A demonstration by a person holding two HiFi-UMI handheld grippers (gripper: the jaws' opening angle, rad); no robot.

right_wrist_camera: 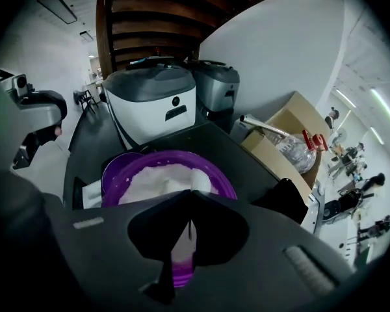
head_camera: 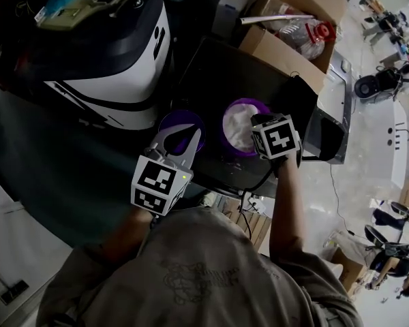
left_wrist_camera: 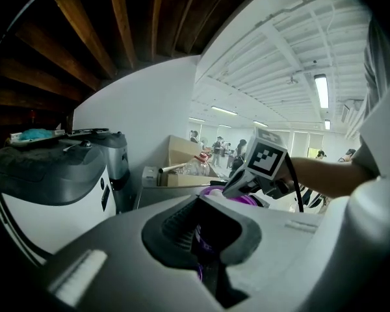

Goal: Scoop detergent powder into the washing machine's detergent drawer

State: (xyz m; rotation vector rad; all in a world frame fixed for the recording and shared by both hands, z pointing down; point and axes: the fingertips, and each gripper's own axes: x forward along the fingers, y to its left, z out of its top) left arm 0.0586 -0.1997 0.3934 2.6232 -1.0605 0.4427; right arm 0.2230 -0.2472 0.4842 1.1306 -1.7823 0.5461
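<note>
Dark tabletop underneath: my right gripper clenches the white scoop in the purple powder bowl, and my left gripper pinches an empty purple bowl. Scooping has barely begun, I judge.

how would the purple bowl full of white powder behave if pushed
The round purple plastic bowl of white powder looks heaped, so probably weighty and slow to tip. On the smooth dark top it may slide; powder could spill over its low rim.

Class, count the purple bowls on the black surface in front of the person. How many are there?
2. The empty bowl lies left; the powder-filled bowl sits right beside it. None seems hidden.
</note>
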